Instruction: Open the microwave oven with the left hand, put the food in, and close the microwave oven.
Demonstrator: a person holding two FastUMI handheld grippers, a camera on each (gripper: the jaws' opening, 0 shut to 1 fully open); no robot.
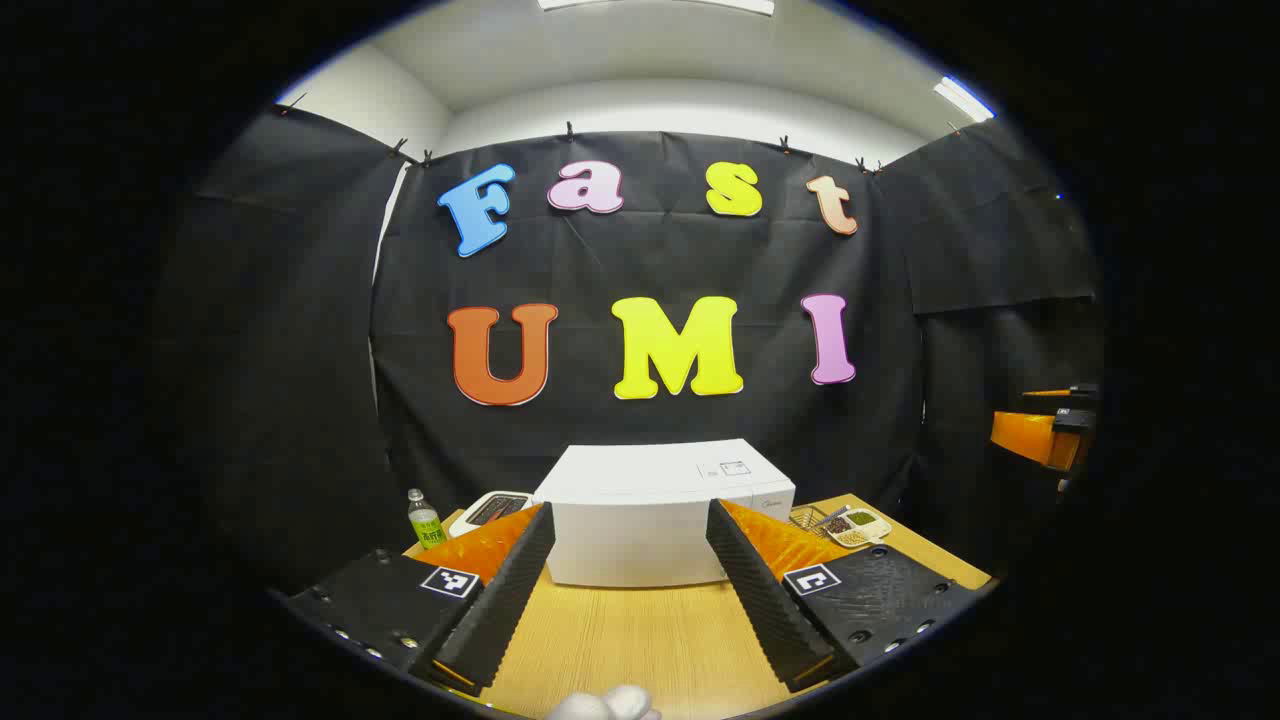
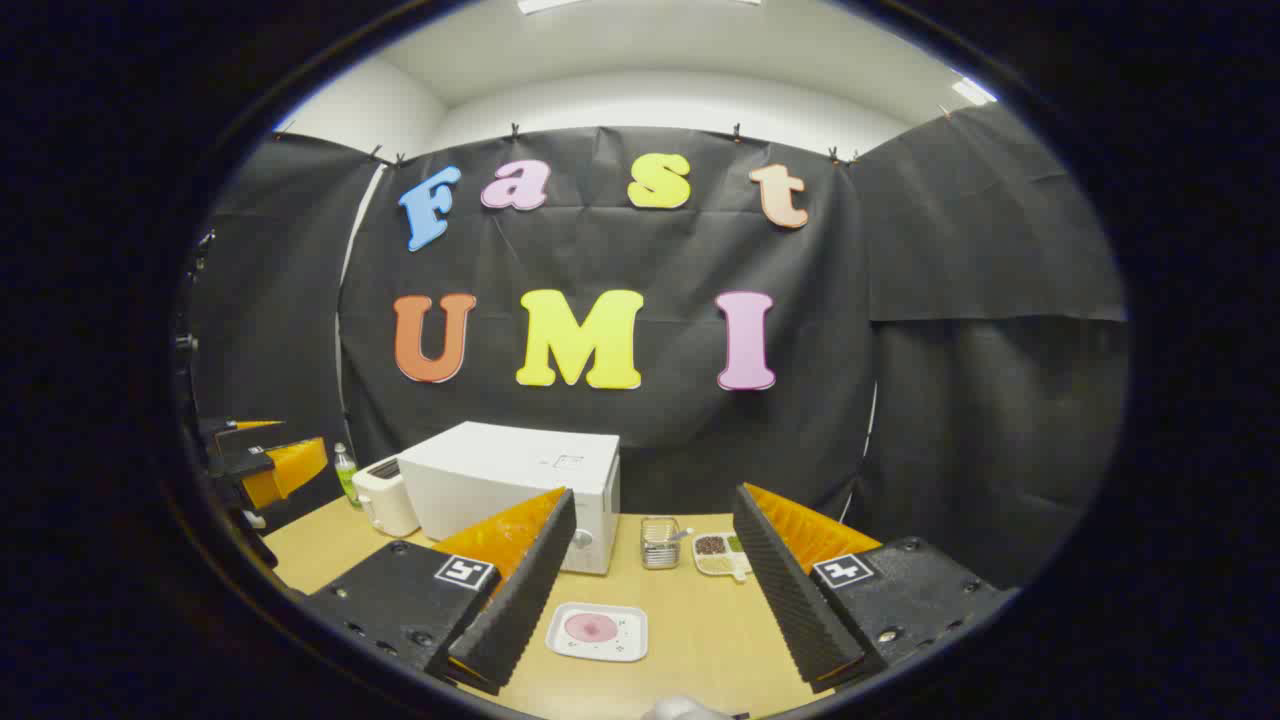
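Here both tools sit spread and empty: the left gripper low in its view, the right gripper over the plate of food at bottom centre. Beyond, mid-frame, the white microwave oven stands shut, so the left one should probably reach its door edge squarely first.
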